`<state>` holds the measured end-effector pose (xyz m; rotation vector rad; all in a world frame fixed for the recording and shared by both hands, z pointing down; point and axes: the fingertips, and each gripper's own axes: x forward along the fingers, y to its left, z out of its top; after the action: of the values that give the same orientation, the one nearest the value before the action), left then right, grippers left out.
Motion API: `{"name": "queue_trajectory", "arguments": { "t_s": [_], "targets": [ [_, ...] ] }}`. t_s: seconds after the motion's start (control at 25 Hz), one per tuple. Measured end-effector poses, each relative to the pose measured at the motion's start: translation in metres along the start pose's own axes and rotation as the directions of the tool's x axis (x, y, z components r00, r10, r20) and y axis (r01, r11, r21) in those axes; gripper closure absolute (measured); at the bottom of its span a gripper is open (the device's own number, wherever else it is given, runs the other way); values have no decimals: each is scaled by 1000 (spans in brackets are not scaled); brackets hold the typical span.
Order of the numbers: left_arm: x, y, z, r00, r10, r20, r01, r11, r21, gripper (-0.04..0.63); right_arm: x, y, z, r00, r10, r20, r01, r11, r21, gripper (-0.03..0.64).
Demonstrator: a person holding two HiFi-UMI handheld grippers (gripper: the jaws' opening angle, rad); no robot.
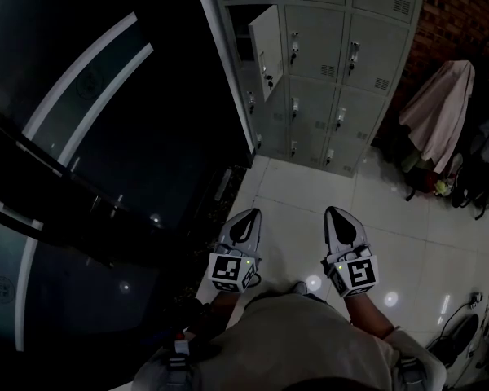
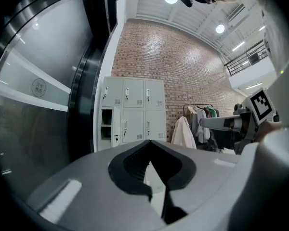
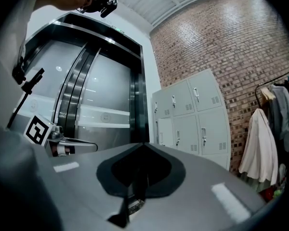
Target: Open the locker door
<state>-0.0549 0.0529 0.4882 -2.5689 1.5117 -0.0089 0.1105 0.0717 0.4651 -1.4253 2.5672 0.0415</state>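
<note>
The lockers point(image 1: 326, 63) stand against the brick wall, well apart from the person, with bare tiled floor point(image 1: 293, 194) between. One door point(image 1: 266, 43) in the left column is already swung open, and the other doors are closed. Each closed door has a small handle point(image 1: 354, 52) at its edge. Which door is meant, I cannot tell.

The left hand-held gripper point(image 1: 251, 216) and the right hand-held gripper point(image 1: 336, 214) are both low, near the body. Both are clenched on nothing, with the tips together.

In my judgement the step in hand is the approach. To do it well, first walk close to the lockers and choose one closed door. Spread the jaws of one hand-held gripper only when it is just beside the handle. Bring the jaws around the handle squarely, close them firmly, then pull along the arc of the hinge, not straight back. Keep away from the open door, so it is not knocked.
</note>
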Motion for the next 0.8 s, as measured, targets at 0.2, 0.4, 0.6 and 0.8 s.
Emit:
{"name": "queue_trajectory", "arguments": {
  "t_s": [0.2, 0.4, 0.6, 0.8],
  "targets": [
    [0, -1, -9, 1000, 9, 3, -9, 1000, -10, 548, 5, -3, 2, 997, 13, 76, -12, 1000, -10, 617],
    [1, -3, -7, 1000, 11, 6, -11, 1000, -14, 548, 0, -1, -10, 999, 7, -35, -7, 1000, -2, 617],
    [3, -4, -3, 1000, 16, 10, -15, 1000, -14, 548, 1, -5, -3, 1000, 8, 7, -8, 1000, 4, 617],
    [8, -3, -7, 1000, 19, 3, -19, 1000, -16, 548, 2, -9, -12, 997, 3, -72, -1, 1000, 20, 617]
  ]
}}
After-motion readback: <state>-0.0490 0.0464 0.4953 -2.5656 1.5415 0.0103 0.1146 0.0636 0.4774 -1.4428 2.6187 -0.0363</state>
